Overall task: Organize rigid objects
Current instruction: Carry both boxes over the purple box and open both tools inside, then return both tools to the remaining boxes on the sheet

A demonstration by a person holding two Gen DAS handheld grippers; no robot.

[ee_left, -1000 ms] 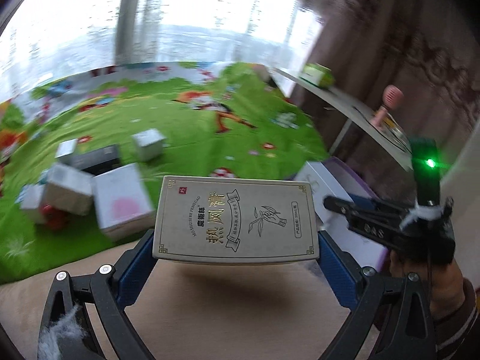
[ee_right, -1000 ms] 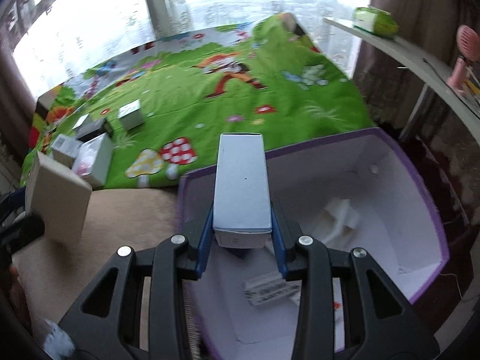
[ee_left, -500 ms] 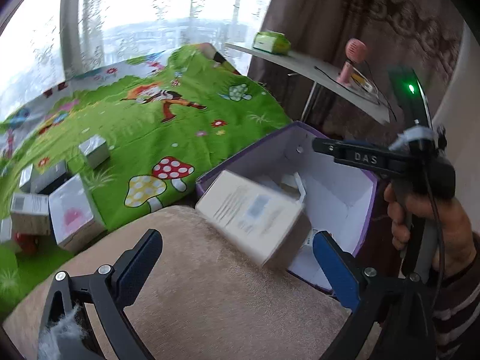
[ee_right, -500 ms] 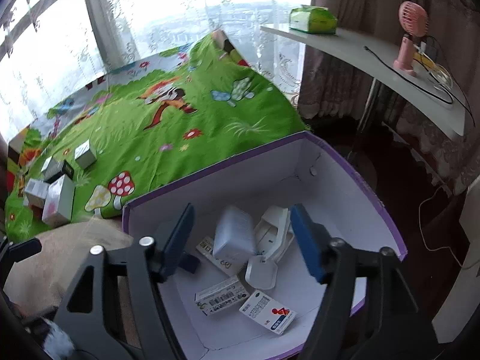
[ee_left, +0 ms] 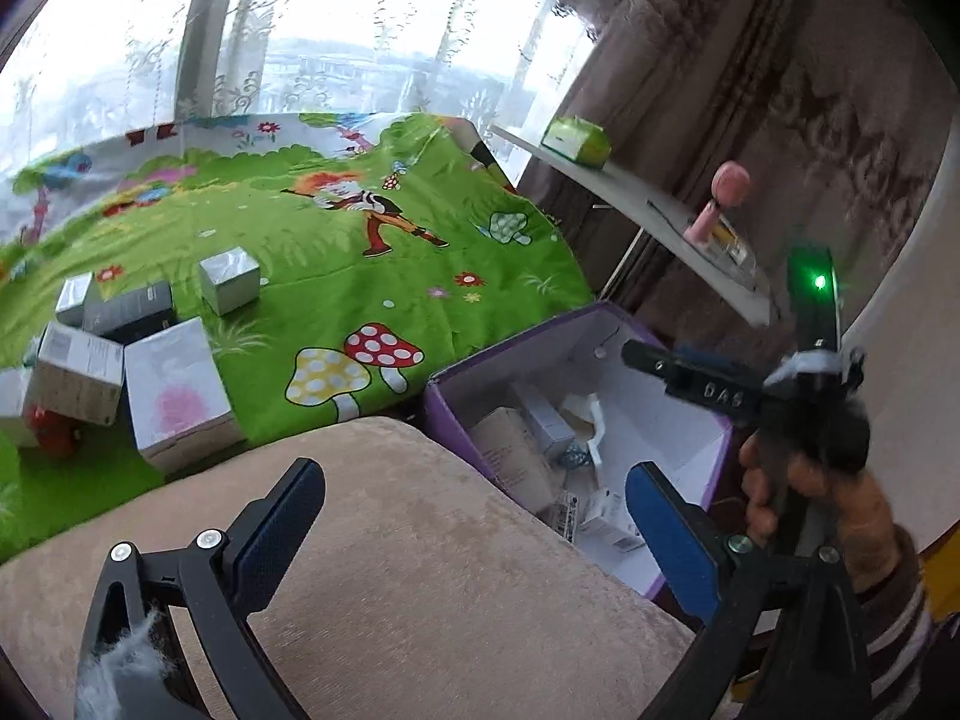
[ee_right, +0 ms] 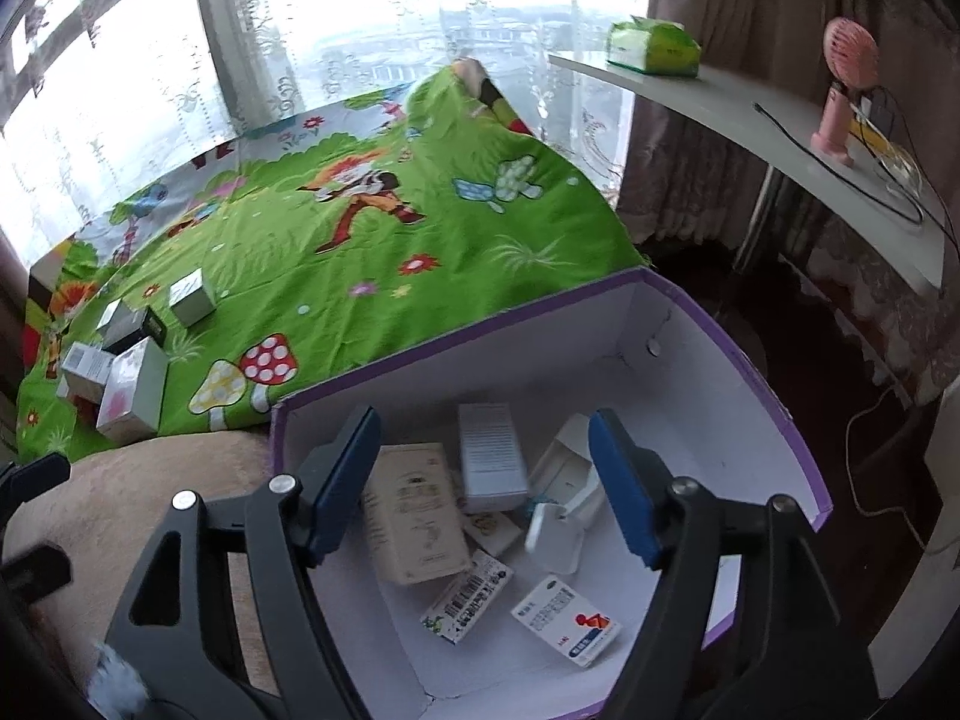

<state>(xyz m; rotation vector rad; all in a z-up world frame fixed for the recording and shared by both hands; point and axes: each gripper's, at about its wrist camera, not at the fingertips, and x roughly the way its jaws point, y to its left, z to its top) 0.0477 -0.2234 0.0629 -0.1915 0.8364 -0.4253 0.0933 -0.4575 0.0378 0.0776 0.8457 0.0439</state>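
Purple-rimmed storage box (ee_right: 750,360) w/ white inside sits on the floor, btwn the bed edge and a beige cushion (ee_left: 390,570). Inside it: beige tea-style box (ee_right: 414,519) lying flat at left, touching a white-grey carton (ee_right: 489,456) just right of it; white plastic piece (ee_right: 561,516) further right; two small med packs, one w/ barcode (ee_right: 468,597), one w/ red-blue print (ee_right: 567,621), lie nearer the cam on the box floor.

Right claw (ee_right: 486,480) hangs above the box interior, blue pads spread wide, nothing btwn them. Left claw (ee_left: 474,516) is over the cushion beside the box's left wall, also spread wide and holding nothing. In the left view the right claw's black body w/ green LED is in a hand (ee_left: 798,480) above the box's far side.

Loose boxes left on the green cartoon bed sheet (ee_left: 360,276), well apart from the storage box: silver cube (ee_left: 228,279), dark box (ee_left: 129,312), white box w/ pink print (ee_left: 177,390), and a white carton (ee_left: 81,372) touching it.

Behind: white shelf (ee_right: 780,138) w/ green tissue pack (ee_right: 654,48) and pink handheld fan (ee_right: 840,90).
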